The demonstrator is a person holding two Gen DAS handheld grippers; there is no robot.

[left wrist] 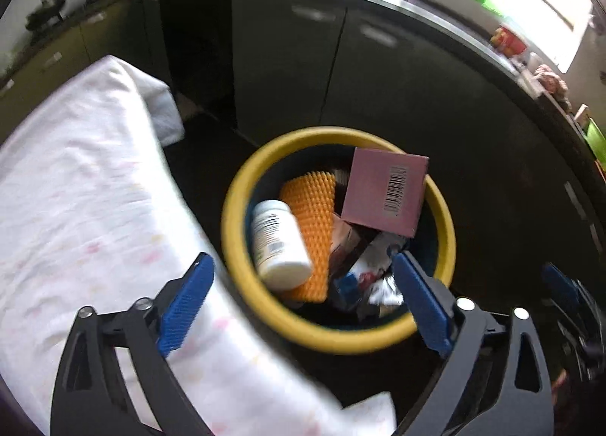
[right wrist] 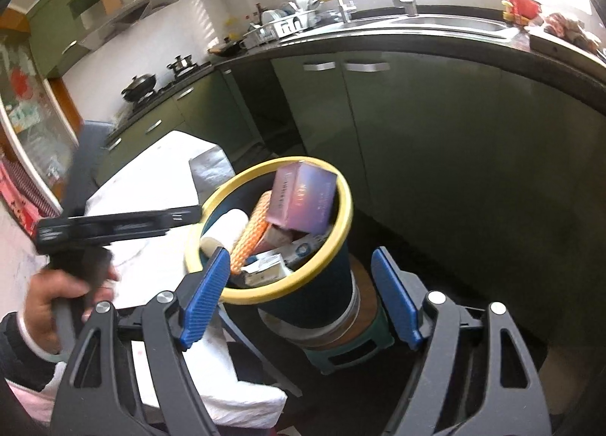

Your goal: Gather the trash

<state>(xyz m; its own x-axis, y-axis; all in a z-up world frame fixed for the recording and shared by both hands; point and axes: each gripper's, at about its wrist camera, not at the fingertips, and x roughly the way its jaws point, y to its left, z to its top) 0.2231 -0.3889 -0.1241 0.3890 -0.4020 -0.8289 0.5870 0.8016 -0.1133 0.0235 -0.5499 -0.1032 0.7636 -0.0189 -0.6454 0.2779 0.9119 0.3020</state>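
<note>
A dark bin with a yellow rim (left wrist: 242, 189) (right wrist: 342, 186) holds trash: a white pill bottle (left wrist: 278, 243) (right wrist: 227, 225), an orange bumpy net sleeve (left wrist: 314, 220) (right wrist: 252, 235), a pink-purple box (left wrist: 382, 189) (right wrist: 303, 201) and crumpled wrappers (left wrist: 375, 269) (right wrist: 272, 265). My left gripper (left wrist: 303, 303) is open and empty, just above the bin's near rim. My right gripper (right wrist: 301, 292) is open and empty, in front of the bin. The left gripper's body also shows in the right wrist view (right wrist: 113, 225), held in a hand.
A table with a white cloth (left wrist: 87, 208) (right wrist: 151, 167) stands left of the bin. The bin sits on a round stool (right wrist: 341, 333). Dark green kitchen cabinets (right wrist: 416, 140) and a counter with a sink (right wrist: 435, 25) run behind. The floor around is dark.
</note>
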